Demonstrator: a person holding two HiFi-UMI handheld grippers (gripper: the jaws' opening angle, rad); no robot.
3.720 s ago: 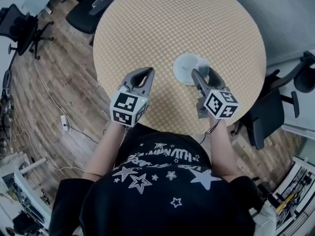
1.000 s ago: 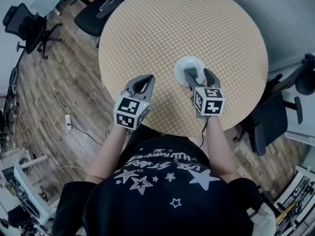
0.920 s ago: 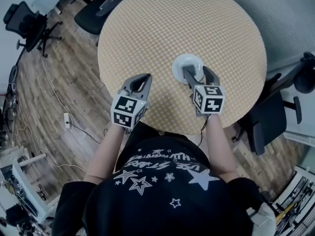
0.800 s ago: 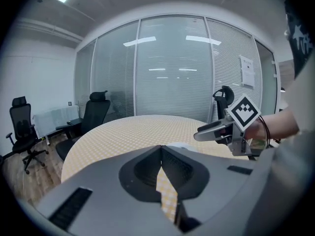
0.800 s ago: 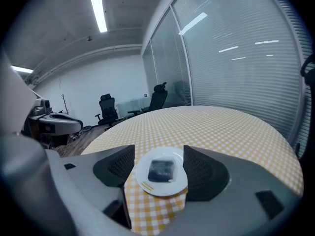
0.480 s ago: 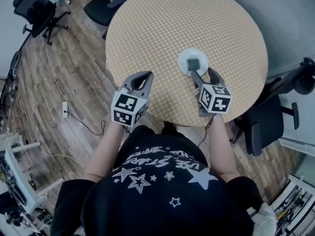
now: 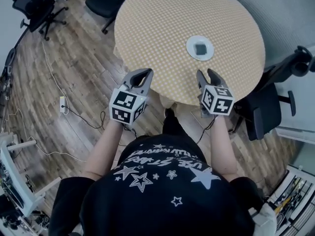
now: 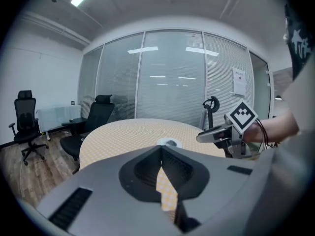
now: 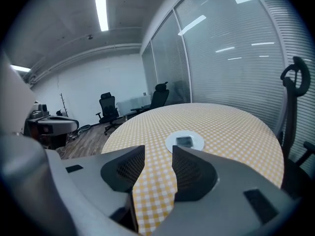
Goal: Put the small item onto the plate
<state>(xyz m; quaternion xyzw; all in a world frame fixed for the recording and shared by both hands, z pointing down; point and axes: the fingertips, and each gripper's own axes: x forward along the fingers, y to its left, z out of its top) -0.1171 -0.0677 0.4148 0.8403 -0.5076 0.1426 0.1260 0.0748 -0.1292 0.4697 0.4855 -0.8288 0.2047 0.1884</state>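
Head view: two claws. Left claw (image 7: 141, 72) pinched shut, empty. Right claw (image 7: 206, 73) closing, gap narrow, nothing inside. One white plate (image 7: 191, 47); one small dark square item (image 7: 200, 48) on it. One round checked table (image 7: 162, 28).
Left gripper view: item only grey blur.
Right gripper view: item's flat square shape clear.

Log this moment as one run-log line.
phase: item placed | small item: lying on plate | right gripper: empty, jaws closing, short of plate | left gripper: shut, empty
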